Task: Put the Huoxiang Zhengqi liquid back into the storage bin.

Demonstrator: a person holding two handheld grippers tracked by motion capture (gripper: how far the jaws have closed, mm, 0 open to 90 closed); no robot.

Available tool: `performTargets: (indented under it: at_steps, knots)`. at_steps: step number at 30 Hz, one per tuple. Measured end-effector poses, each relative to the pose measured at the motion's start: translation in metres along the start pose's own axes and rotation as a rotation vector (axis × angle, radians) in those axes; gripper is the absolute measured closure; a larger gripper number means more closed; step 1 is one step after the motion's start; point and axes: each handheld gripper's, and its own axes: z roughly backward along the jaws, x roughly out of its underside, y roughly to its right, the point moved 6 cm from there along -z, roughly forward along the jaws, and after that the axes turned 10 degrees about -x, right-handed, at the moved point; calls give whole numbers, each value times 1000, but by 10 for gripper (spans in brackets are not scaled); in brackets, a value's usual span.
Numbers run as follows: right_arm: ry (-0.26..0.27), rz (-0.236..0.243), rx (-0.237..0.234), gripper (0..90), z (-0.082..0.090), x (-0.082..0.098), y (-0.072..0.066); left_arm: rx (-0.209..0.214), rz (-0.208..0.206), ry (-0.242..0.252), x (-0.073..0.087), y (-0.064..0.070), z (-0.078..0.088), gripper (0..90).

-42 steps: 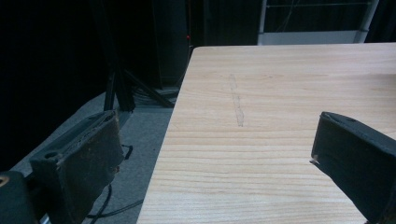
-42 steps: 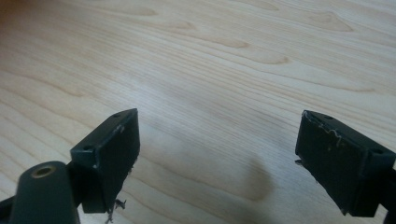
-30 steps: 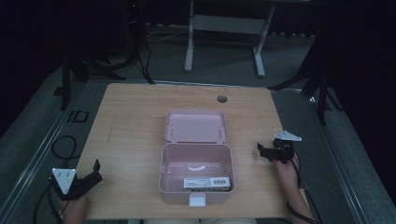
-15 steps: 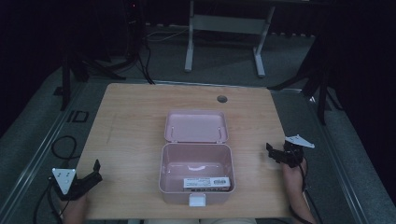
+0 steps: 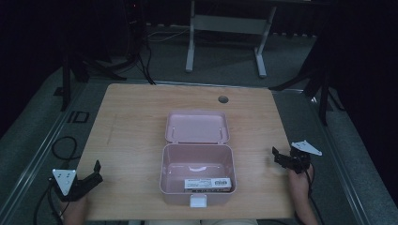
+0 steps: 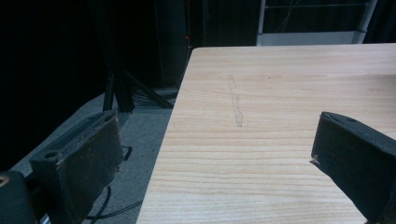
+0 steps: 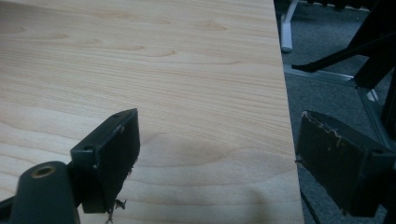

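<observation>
A pink plastic box [image 5: 197, 174] sits open in the middle of the wooden table [image 5: 136, 117], its lid [image 5: 197, 126] laid back flat behind it. A white labelled strip [image 5: 209, 183] lies inside along the front wall. My left gripper [image 5: 96, 172] [image 6: 215, 140] rests at the table's near left corner, open, with nothing between its jaws and half over the table's edge. My right gripper [image 5: 278, 158] [image 7: 219, 135] is at the right edge of the table, open and empty, one jaw past the edge.
A round cable hole [image 5: 223, 99] sits near the table's far edge. A white desk frame [image 5: 225, 23] and dark stands are on the floor behind. Cables [image 5: 61, 145] lie on the floor at the left.
My right gripper has drifted a little to the right and toward the person, out to the table's right edge. The left gripper and the box have stayed still.
</observation>
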Motion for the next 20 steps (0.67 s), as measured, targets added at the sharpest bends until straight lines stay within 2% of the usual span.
performTargets:
  at_steps: [8,12,20]
  knots:
    - [25,-13,31,135,8,1,4,-5,15,3,0,-2,1,22]
    - [28,-24,27,135,9,3,4,-5,16,4,0,-2,1,22]
    - [11,-14,12,135,7,3,2,-6,15,6,0,-2,1,22]
